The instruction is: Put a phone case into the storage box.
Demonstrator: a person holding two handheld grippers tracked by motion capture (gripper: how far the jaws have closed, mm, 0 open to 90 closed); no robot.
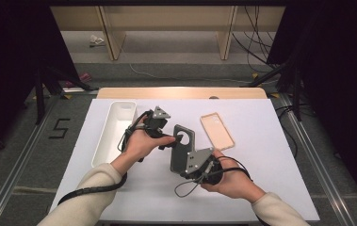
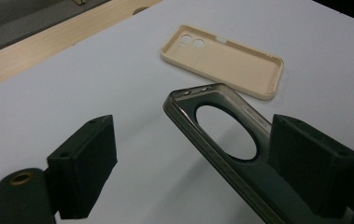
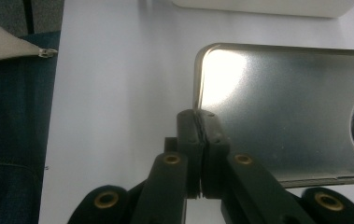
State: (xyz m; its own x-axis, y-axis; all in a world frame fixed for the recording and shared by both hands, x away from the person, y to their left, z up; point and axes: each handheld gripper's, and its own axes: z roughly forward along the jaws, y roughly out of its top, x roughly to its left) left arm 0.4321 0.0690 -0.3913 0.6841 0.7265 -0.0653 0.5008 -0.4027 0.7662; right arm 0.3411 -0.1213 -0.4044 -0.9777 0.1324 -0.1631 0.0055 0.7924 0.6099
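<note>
Pinching grey case (image 3: 286,116) edge, right tongs (image 3: 201,126) clamped; left tongs (image 2: 193,163) wide, straddling it, case's lower end cut off.

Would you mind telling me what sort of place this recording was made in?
Probably a lab or data-collection booth: a white table on a taped, numbered floor, black curtains at both sides, and loose cables behind it.

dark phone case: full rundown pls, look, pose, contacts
The dark phone case is smoky grey, translucent, soft-plastic looking, with a large round camera cutout near its far end and small side buttons. It is held off the white table, tilted. The right gripper is clamped on its near edge; the left gripper straddles the cutout end, jaws open, not visibly pressing.
</note>
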